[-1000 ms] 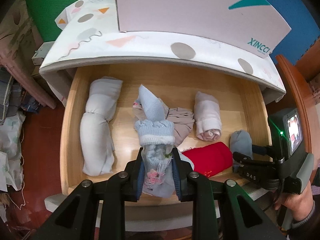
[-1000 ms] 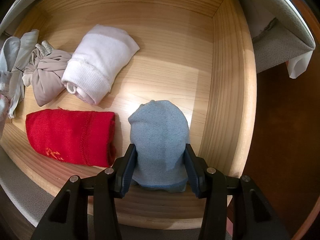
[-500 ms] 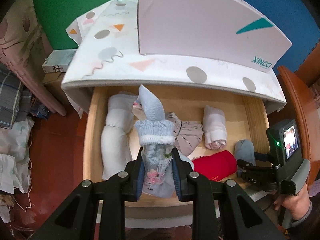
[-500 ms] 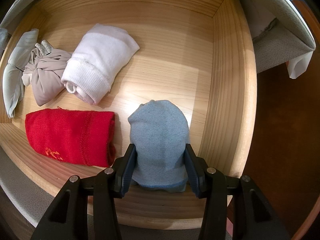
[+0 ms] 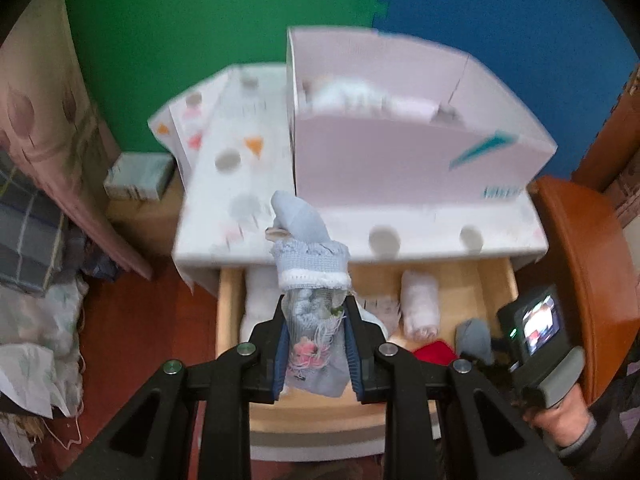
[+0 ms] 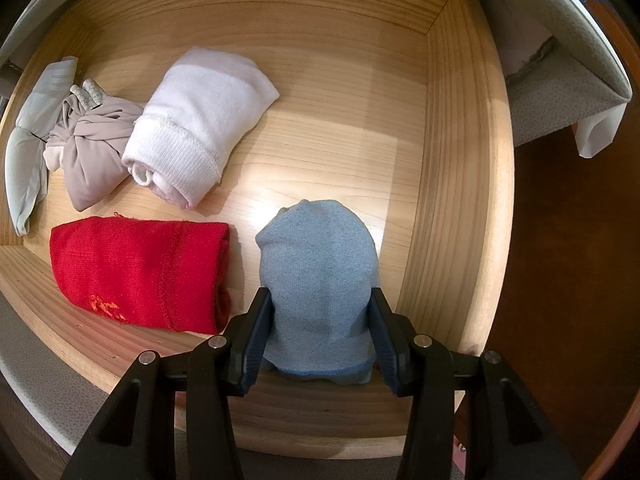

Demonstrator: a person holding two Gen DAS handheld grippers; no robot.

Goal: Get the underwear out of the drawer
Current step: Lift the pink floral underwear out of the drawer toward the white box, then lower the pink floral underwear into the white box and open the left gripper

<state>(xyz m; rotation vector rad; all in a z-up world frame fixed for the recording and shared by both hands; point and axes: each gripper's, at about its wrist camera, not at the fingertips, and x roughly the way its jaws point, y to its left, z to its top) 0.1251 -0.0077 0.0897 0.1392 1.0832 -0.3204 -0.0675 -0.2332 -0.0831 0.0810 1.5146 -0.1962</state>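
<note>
1. Wooden drawer (image 6: 448, 160), pulled open beneath a white patterned cabinet top (image 5: 248, 184) and backed by green and blue foam wall mats, sets the scene.
2. Nearest the left wrist lens, the left gripper (image 5: 318, 344) has its fingers clamped tight on a pale blue knitted garment with a lace trim (image 5: 310, 264), held above the drawer's front edge and clear of the wood.
3. Nearest the right wrist lens, the right gripper (image 6: 320, 336) points down into the drawer's right front corner, its fingers closed on the lower end of a grey-blue rolled bundle (image 6: 318, 276) that appears to sit on the drawer floor.
4. Handling looks easy: both pieces read as light, soft and compressible, unlikely to slip or break; a pinch across the thick rolled middle should keep a bundle from unrolling.
5. Farther in, a red roll (image 6: 136, 272), a white ribbed roll (image 6: 200, 120) and a knotted taupe piece (image 6: 92, 148) lie apart on the drawer floor.
6. Only the left view shows the pink box (image 5: 400, 160) on top and the person's hand (image 5: 560, 420); only the right view shows the fabric weave sharply.
</note>
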